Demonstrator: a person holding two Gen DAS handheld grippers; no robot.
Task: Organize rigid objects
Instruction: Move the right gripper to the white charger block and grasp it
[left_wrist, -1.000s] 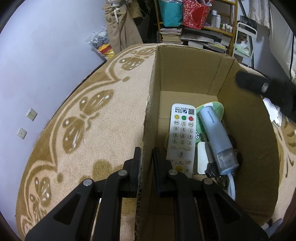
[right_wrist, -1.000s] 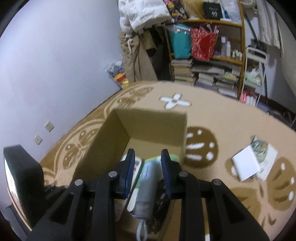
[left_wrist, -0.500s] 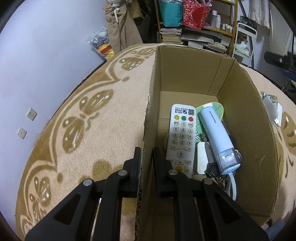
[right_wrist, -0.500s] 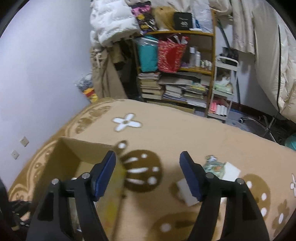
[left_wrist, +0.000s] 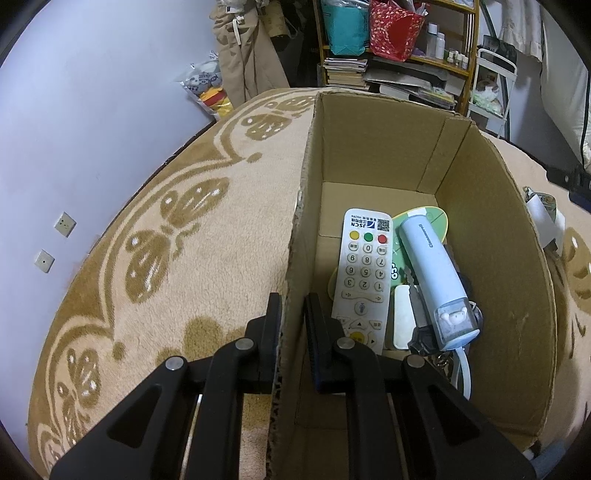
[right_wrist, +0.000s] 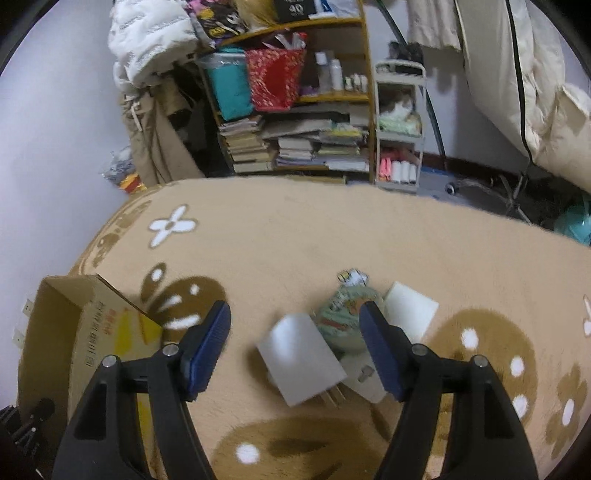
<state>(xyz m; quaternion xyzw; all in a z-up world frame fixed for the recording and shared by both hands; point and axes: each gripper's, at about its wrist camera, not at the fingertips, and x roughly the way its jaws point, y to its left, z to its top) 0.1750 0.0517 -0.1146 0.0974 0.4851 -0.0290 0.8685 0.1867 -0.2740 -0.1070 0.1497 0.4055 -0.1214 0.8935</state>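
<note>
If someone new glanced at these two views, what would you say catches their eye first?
Probably the cardboard box on the patterned rug, its near wall pinched by the left gripper, with a white remote and a pale blue tube lying side by side inside. Next, the right gripper, jaws wide, hanging over a loose pile of white cards and a green packet on the rug.
</note>
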